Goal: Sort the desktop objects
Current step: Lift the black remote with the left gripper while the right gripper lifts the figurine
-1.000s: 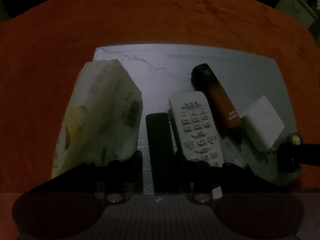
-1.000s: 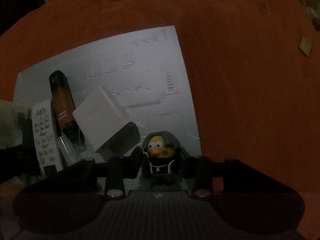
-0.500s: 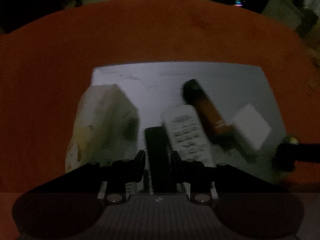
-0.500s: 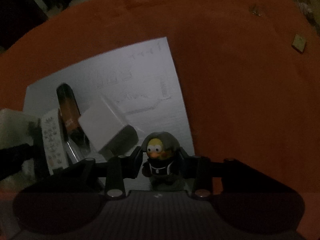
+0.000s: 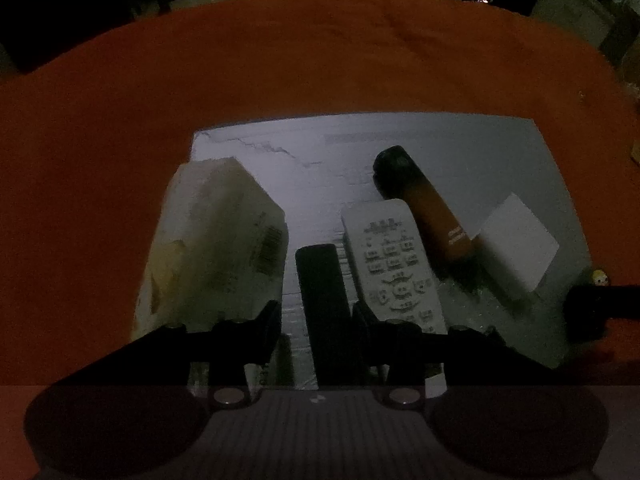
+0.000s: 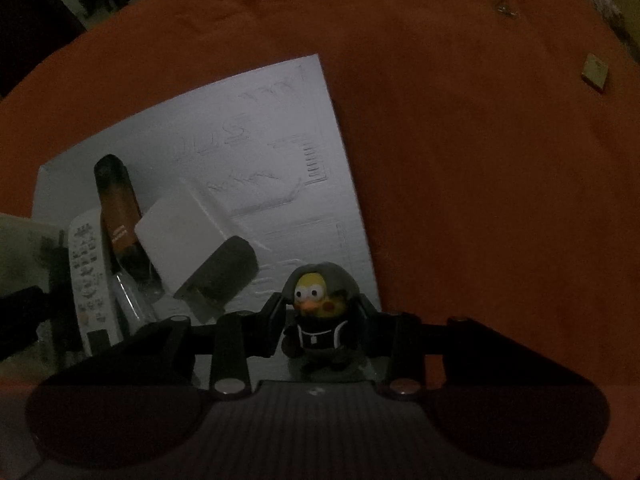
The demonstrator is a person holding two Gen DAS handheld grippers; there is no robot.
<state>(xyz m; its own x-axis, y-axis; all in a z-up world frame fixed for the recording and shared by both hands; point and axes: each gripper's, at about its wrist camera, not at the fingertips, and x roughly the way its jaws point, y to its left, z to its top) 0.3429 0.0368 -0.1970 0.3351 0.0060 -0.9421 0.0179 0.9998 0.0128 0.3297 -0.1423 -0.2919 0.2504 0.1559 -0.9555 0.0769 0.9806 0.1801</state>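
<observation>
In the dim left wrist view my left gripper (image 5: 316, 320) is shut on a black bar-shaped remote (image 5: 322, 288) and holds it above the white sheet (image 5: 460, 148). A white tissue pack (image 5: 216, 240) lies to its left; a white remote (image 5: 392, 264), an orange-black tube (image 5: 428, 208) and a white box (image 5: 516, 240) lie to its right. In the right wrist view my right gripper (image 6: 318, 320) is shut on a yellow-faced hooded duck figurine (image 6: 318, 304) at the sheet's (image 6: 256, 132) near right corner.
The sheet lies on an orange tablecloth (image 5: 280, 60) that also fills the right wrist view (image 6: 480, 160). A dark-ended white box (image 6: 200, 248) lies by the duck. A small tan scrap (image 6: 595, 72) lies far right on the cloth. The dark room lies beyond the table.
Both grippers have pulled back and up, so the sheet and objects look smaller and farther. Each keeps its hold: the left on the black remote, the right on the duck.
</observation>
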